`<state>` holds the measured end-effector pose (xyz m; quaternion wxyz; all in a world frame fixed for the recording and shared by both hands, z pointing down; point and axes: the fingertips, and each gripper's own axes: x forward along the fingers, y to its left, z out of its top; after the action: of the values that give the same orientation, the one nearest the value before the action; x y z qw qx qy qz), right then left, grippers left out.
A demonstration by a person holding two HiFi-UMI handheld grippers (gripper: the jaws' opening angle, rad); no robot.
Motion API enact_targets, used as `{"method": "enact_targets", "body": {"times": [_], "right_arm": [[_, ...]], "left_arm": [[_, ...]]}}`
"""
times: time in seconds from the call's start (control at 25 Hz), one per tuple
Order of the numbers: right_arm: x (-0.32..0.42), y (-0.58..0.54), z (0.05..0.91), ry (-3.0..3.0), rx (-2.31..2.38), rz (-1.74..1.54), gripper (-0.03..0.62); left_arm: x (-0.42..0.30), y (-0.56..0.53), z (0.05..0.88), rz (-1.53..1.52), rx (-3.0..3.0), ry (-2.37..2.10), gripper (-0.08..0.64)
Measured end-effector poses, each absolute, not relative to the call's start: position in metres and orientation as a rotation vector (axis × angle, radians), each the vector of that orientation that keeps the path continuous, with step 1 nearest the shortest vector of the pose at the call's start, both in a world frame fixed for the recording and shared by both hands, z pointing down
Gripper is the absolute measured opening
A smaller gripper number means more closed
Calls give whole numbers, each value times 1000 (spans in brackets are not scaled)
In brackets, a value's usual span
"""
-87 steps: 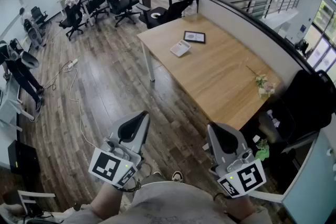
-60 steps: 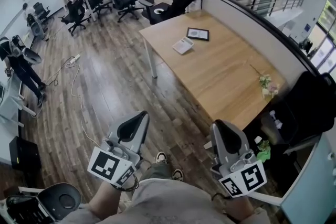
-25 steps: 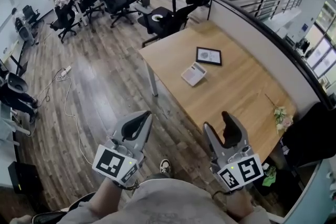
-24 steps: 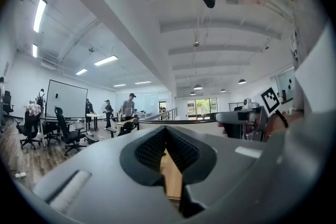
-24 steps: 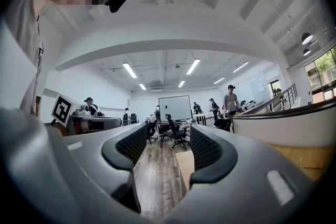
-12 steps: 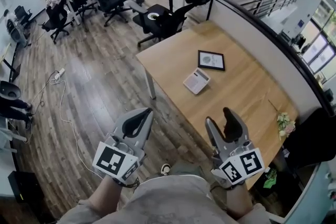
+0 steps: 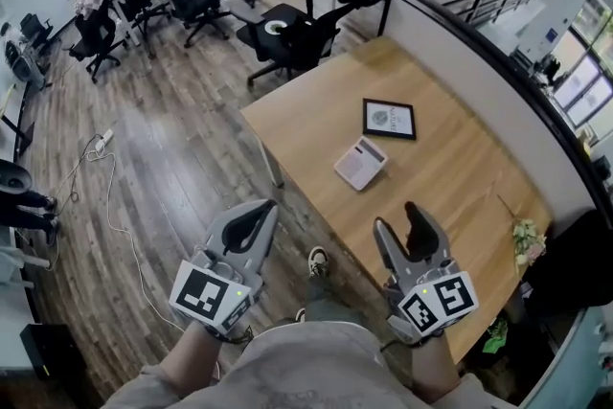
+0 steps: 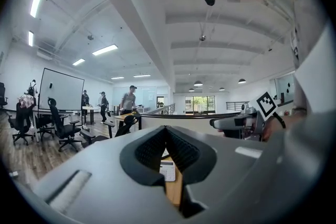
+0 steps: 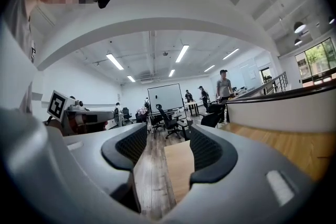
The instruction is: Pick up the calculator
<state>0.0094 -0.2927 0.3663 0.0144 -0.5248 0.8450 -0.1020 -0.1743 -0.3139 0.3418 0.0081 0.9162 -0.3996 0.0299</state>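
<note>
The white calculator (image 7: pixel 360 163) lies flat on the wooden table (image 7: pixel 450 168), next to a black-framed picture (image 7: pixel 389 119). Both grippers hang in the air in front of the table's near corner, well short of the calculator. My left gripper (image 7: pixel 253 214) is over the floor with its jaws closed together and nothing in them. My right gripper (image 7: pixel 402 233) is over the table's near edge, jaws apart and empty. In the left gripper view a strip of the calculator (image 8: pixel 167 170) shows below the meeting pads of the left gripper (image 8: pixel 167 131). The right gripper (image 9: pixel 167 149) looks along the table's edge.
Black office chairs (image 7: pixel 287 34) stand beyond the table's far end. A grey partition (image 7: pixel 498 62) runs along the table's right side. A small bunch of flowers (image 7: pixel 525 239) lies at the table's right. A cable (image 7: pixel 105 196) trails on the wooden floor at the left. People stand far back.
The view has closed in on the table: the calculator and frame have come nearer and lower in the head view. Both grippers keep their pose, left shut, right open.
</note>
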Motion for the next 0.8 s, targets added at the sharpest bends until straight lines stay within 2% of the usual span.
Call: {"method": "enact_targets", "body": {"times": [0.32,0.8], "right_arm": [[33,-380,402,2621,-1648,-473,242],[95,-485,480,2498,-1687,-854,242]], "left_arm": [[-151,-407,357,165,2855,-1213,2],[-75,-520,396,360,2858,-1042,2]]}}
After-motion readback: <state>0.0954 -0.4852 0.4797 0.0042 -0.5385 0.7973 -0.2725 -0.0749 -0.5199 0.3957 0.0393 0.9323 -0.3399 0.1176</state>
